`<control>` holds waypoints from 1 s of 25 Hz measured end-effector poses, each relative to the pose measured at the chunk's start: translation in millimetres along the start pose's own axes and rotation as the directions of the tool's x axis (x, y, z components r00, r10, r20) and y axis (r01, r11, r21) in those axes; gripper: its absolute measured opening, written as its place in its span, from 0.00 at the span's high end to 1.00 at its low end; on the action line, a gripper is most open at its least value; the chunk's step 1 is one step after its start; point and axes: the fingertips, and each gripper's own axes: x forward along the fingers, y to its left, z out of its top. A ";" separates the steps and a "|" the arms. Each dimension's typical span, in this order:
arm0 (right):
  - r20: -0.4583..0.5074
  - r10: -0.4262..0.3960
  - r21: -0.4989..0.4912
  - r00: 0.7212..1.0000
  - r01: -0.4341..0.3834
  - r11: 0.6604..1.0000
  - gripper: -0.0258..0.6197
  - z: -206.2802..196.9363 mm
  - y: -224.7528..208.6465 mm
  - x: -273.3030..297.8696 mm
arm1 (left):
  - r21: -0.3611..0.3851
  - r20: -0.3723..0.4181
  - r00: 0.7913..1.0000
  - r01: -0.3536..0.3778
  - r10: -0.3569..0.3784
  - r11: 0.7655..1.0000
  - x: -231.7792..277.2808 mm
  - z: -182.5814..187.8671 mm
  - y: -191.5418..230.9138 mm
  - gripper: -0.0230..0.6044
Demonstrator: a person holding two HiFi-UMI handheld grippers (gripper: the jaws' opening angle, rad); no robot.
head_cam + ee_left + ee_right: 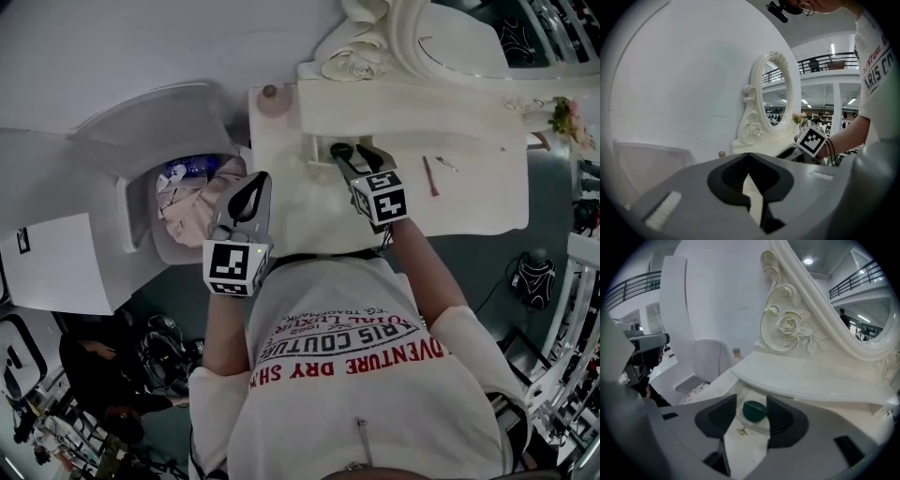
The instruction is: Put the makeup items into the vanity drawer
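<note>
Right tongs (751,404) hung released – a green item (753,411) lay between them, lower centre of frame, in the open drawer (747,448). Left tongs (749,157) were clenched, empty.

Noted: left grey two-jaw gripper (251,184) with black pads, tips together, pointing to 12 o'clock. The right grey two-jaw gripper (353,156), at its 2 o'clock, jaws apart, angled downward. Both forearms extended.

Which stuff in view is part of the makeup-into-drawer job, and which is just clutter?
Job: green round item in the vanity drawer; right claw, open over it; pink pencil on the vanity top.
Lying about: flowers; heap of cloth; left claw, shut, empty.
</note>
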 end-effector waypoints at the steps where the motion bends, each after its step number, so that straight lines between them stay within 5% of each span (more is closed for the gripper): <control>1: 0.011 -0.014 0.008 1.000 0.014 1.000 0.69 0.2 -2.5 -3.0 | 0.002 -0.001 1.000 0.007 -0.007 1.000 1.0 -0.4 -0.9 0.95; 13: 0.019 -0.083 0.061 0.996 0.081 0.995 0.68 -38.4 -69.3 -60.8 | 0.031 -0.006 0.997 0.081 -0.081 0.996 46.4 15.7 -62.8 0.95; 25: -0.091 -0.088 0.103 0.992 0.097 0.990 0.68 -130.6 -170.6 -106.6 | 0.021 -0.045 0.995 0.095 -0.094 0.995 112.5 17.7 -165.4 0.95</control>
